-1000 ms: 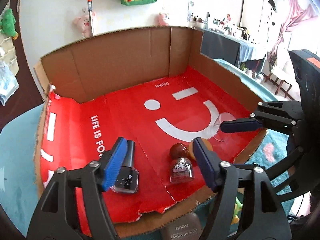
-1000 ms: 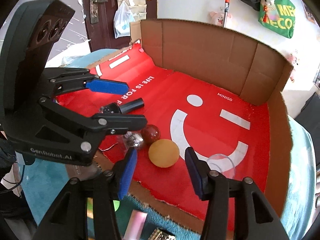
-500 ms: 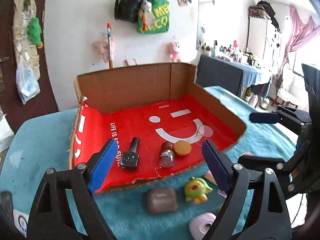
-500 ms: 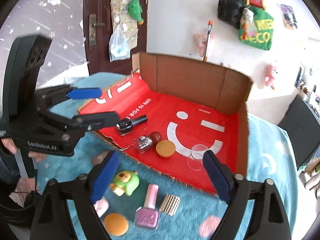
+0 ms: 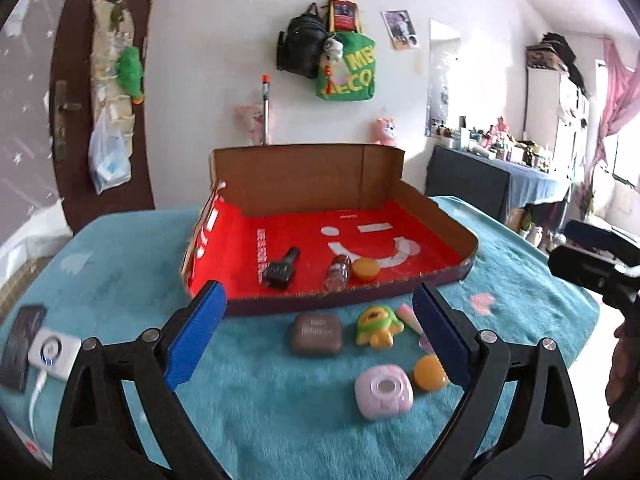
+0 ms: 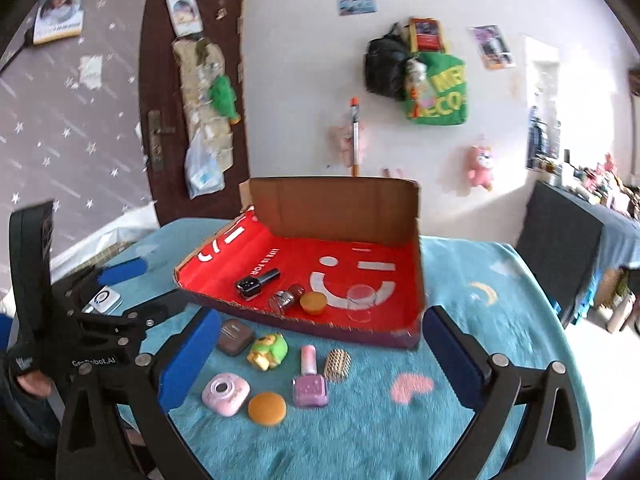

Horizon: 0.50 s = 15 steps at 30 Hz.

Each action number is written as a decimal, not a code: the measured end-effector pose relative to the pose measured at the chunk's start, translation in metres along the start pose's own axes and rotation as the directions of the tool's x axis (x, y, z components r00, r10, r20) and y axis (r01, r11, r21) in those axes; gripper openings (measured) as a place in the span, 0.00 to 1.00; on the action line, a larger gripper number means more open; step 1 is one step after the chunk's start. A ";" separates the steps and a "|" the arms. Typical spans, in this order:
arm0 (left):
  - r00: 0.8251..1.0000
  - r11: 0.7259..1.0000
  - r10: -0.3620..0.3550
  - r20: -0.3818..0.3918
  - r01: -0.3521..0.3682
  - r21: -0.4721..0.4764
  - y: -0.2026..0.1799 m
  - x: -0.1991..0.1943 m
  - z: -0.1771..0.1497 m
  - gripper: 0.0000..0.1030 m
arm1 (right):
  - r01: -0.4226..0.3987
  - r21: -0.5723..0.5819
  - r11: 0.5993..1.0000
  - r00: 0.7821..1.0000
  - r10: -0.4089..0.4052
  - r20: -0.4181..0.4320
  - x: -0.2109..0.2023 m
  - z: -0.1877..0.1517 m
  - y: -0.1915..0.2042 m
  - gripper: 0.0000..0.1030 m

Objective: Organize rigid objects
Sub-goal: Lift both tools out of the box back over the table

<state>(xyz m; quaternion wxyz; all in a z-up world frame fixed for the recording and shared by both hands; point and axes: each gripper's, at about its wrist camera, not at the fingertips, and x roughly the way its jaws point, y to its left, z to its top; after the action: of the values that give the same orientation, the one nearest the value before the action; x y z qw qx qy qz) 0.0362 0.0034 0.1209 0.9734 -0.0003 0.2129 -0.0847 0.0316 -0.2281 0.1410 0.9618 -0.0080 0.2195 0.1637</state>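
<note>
a teal fuzzy cloth covers the round desk (image 6: 400, 432), with a dark door (image 6: 168, 120) at the left of the room and a white wall hung with a green bag (image 6: 440, 96) and a black backpack (image 6: 382, 66). on the desk stands a cardboard box (image 6: 340, 208) lined in red with a white smiling face; from left to right it holds a black bottle (image 6: 256, 282), a clear bottle with a dark red cap (image 6: 286, 298), an orange disc (image 6: 314, 303) and a clear cup (image 6: 360, 300). in front of the box, left to right, lie a brown case (image 6: 235, 336), a pink toy camera (image 6: 226, 394), a green and yellow toy (image 6: 269, 351), an orange puck (image 6: 267, 409), a pink nail polish bottle (image 6: 310, 380) and a gold ridged piece (image 6: 337, 365). the left gripper (image 5: 316, 340) and the right gripper (image 6: 316, 360) both hover above these with jaws opening wide, nothing between them.
</note>
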 end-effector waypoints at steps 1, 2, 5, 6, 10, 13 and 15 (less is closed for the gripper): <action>1.000 1.000 -0.006 -0.005 0.006 -0.011 0.000 -0.001 -0.006 0.93 | 0.011 0.001 1.000 1.000 -0.011 0.002 -0.002 -0.006 0.001 1.00; 1.000 1.000 -0.009 -0.012 0.009 -0.019 0.000 -0.001 -0.011 0.93 | 0.029 -0.002 1.000 1.000 -0.029 0.005 -0.004 -0.014 0.002 1.00; 0.999 1.000 -0.007 -0.031 0.006 -0.023 -0.003 0.002 -0.027 0.93 | 0.076 -0.018 0.997 0.997 -0.076 0.013 -0.007 -0.035 0.007 1.00; 0.999 1.000 -0.001 -0.032 0.000 -0.022 -0.004 0.002 -0.032 0.93 | 0.085 -0.021 0.996 0.996 -0.085 0.013 -0.006 -0.041 0.008 1.00; 0.998 0.999 0.003 -0.062 -0.005 -0.031 -0.005 0.009 -0.051 0.93 | 0.113 -0.014 0.994 0.994 -0.113 0.002 0.004 -0.066 0.010 1.00; 0.995 0.999 0.000 -0.103 -0.005 -0.046 -0.003 0.017 -0.061 0.93 | 0.129 -0.002 0.992 0.991 -0.129 -0.018 0.015 -0.080 0.007 1.00; 0.993 0.998 0.010 -0.118 -0.017 -0.056 -0.001 0.020 -0.066 0.93 | 0.133 0.011 0.991 0.991 -0.133 -0.031 0.021 -0.086 0.005 1.00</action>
<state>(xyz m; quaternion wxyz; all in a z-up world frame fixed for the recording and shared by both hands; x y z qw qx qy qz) 0.0268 0.0014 0.0523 0.9593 -0.0218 0.2722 -0.0719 0.0118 -0.2244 0.0549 0.9672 -0.0186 0.2339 0.0975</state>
